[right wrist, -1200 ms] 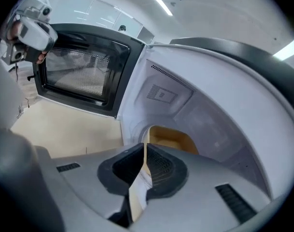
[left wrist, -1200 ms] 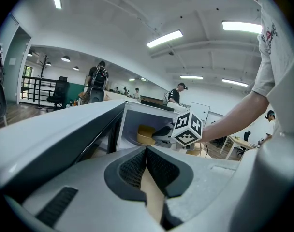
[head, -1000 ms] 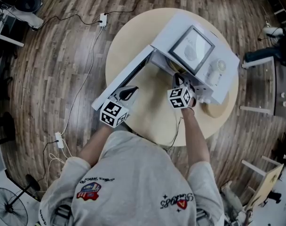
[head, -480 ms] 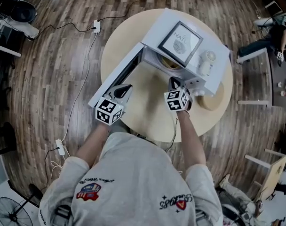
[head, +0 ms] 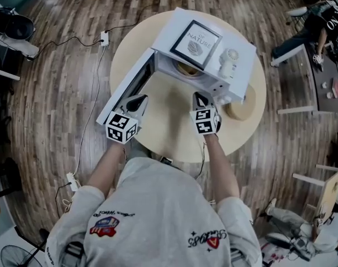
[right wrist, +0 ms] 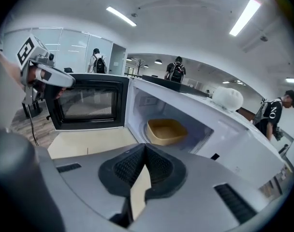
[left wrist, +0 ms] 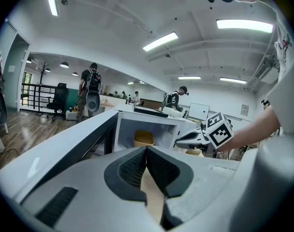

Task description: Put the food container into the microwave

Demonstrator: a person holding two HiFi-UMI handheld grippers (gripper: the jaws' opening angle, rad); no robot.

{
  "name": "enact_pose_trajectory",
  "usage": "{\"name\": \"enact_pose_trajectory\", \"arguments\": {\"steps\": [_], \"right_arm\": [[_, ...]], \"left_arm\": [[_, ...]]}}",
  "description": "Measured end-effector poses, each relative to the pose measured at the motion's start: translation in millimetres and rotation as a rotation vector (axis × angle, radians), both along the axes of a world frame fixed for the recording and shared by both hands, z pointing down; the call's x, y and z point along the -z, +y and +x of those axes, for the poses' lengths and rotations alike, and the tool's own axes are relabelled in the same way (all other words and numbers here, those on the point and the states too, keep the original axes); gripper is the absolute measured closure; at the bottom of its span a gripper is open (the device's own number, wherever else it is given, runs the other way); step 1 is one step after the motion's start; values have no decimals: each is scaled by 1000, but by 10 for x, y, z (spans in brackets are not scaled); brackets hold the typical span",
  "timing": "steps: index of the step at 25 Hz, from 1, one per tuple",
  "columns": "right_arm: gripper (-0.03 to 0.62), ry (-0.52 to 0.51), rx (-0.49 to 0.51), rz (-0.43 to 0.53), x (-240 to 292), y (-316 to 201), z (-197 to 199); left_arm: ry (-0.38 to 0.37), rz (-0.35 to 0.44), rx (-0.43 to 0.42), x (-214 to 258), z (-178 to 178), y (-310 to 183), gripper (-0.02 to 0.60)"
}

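The yellow food container (head: 187, 69) sits inside the white microwave (head: 235, 85) on the round table (head: 169, 124). Its door (head: 127, 90) stands wide open to the left. My right gripper (head: 198, 98) is shut and empty, just in front of the open cavity. In the right gripper view the container (right wrist: 166, 131) lies beyond the closed jaws. My left gripper (head: 137, 101) is shut and empty beside the door's outer end. The left gripper view shows the container (left wrist: 143, 138) in the cavity, past the door (left wrist: 65, 146).
On top of the microwave lie a framed picture (head: 194, 44) and a small white fan (head: 229, 63). A round tan object (head: 240, 110) sits on the table right of the microwave. Cables and a power strip (head: 104, 38) lie on the wooden floor. People stand at the back right.
My right gripper has drawn back a little from the microwave's opening. The container stays inside. The left gripper holds its place by the door, and the head view has shifted.
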State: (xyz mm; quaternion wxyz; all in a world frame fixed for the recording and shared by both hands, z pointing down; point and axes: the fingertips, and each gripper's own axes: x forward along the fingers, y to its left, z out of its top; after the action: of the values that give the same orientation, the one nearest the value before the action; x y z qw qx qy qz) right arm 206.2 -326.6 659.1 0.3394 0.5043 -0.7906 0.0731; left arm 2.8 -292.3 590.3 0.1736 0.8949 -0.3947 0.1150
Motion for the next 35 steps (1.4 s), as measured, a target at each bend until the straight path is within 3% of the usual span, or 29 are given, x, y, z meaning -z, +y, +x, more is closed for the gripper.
{"name": "enact_pose_trajectory", "arguments": {"steps": [6,18,35], "right_arm": [[589,-55,-27,35,220,241,149],[589,-259,-133,138,792,695,508],[589,-391,-185,292,1456,1389,897]], "left_arm": [[-2,15,0,90,110,64,577],[-11,70,-16,361,359,260,577],[-5,157,-24,770,493,618,577]]}}
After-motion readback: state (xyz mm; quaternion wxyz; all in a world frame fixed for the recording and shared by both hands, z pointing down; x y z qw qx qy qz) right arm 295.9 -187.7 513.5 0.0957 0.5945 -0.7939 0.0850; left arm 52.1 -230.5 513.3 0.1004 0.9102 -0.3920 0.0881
